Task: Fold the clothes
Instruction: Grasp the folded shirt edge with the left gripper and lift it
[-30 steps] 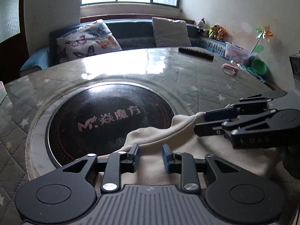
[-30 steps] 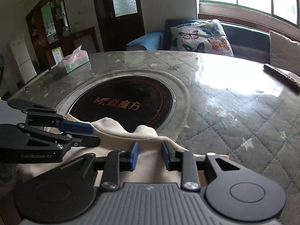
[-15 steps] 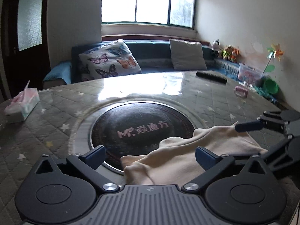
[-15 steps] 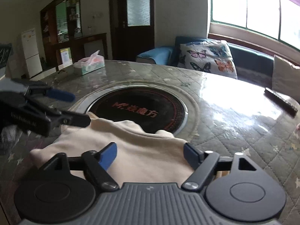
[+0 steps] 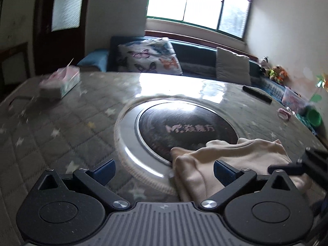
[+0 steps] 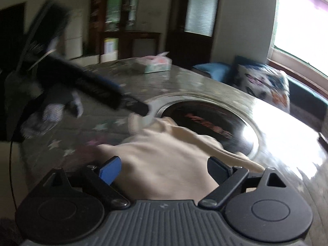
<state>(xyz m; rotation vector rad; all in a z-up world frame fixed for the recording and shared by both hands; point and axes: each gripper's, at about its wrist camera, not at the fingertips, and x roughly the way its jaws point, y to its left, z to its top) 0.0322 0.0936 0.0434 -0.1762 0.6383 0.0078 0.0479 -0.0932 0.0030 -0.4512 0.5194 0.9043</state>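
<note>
A cream garment (image 5: 231,153) lies bunched on the table, its far edge over the round dark cooktop (image 5: 184,127). My left gripper (image 5: 164,170) stands wide open. The cloth sits beneath its right finger (image 5: 223,171), and no pad presses on it. In the right wrist view the garment (image 6: 164,149) spreads below my right gripper (image 6: 165,169). Those jaws are opening, with the cloth lying loose between them. The left gripper (image 6: 131,102) shows blurred at upper left, past the cloth's far corner. A tip of the right gripper (image 5: 287,167) enters the left wrist view at the right edge.
A tissue box (image 5: 61,82) stands at the table's far left, and a black remote (image 5: 257,94) and a pink item (image 5: 284,113) at the far right. Behind the table is a sofa with a butterfly cushion (image 5: 149,59). The quilted table cover (image 5: 71,127) lies bare on the left.
Both grippers were shut on the garment's near edge a second ago. They have opened, let it go, drawn back and swung apart. The garment now lies loose on the table.
</note>
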